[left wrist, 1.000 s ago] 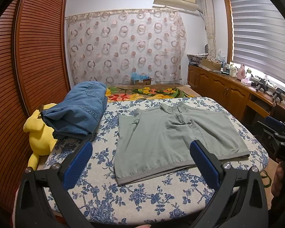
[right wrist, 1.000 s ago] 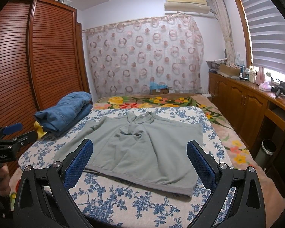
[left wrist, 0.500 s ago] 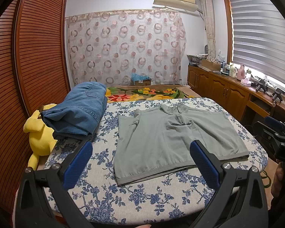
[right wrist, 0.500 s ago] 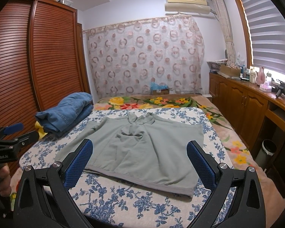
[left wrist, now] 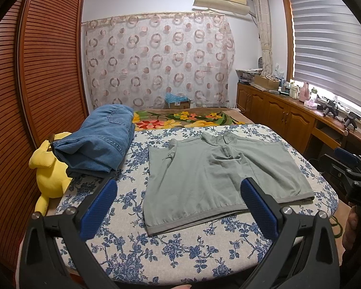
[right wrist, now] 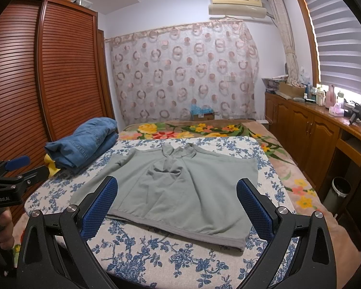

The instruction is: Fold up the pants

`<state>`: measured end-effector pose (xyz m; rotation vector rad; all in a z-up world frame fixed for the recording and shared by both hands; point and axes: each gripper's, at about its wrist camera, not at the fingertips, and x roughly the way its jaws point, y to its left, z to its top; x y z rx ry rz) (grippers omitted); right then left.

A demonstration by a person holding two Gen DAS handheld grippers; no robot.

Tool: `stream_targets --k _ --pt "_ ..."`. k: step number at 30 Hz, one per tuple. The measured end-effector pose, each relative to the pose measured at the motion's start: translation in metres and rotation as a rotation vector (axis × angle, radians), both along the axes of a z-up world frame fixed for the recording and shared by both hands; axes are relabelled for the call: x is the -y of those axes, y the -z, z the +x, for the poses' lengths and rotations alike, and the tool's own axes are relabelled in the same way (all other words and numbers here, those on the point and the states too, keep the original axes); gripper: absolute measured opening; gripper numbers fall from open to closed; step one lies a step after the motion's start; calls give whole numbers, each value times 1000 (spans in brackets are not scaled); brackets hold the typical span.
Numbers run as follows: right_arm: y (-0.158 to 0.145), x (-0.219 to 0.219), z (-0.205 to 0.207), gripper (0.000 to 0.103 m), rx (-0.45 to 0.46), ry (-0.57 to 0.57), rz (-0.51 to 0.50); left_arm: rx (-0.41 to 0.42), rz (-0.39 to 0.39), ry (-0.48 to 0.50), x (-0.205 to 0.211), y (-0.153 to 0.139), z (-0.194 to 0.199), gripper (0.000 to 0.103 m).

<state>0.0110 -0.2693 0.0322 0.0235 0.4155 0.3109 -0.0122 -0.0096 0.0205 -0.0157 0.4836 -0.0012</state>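
Grey-green pants lie spread flat on the blue-flowered board, with one hem band running along the near side. My left gripper hovers open above the near edge, over the pants' left half, and holds nothing. My right gripper hovers open over their near middle, also holding nothing. Each wrist view catches the other gripper off the board's side: the right gripper at the right edge, the left gripper at the left edge, each in a hand.
Folded blue jeans sit at the board's far left, on top of a yellow plush toy. A flowered blanket covers the bed behind. A slatted wardrobe stands on the left, wooden cabinets and a bin on the right.
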Motion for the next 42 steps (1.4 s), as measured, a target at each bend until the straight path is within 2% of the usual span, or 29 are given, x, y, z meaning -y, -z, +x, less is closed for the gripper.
stream_targets --k 14,20,33,42 --pt "1 1 0 102 2 0 0 1 0 1 -1 2 0 103" --pt "1 2 0 102 2 1 -1 -7 1 10 18 -12 -5 103" --pt "13 2 9 102 -22 14 4 -29 -6 8 4 10 9 103" --pt "22 14 21 102 -41 39 -5 -75 -14 81 6 22 31 103"
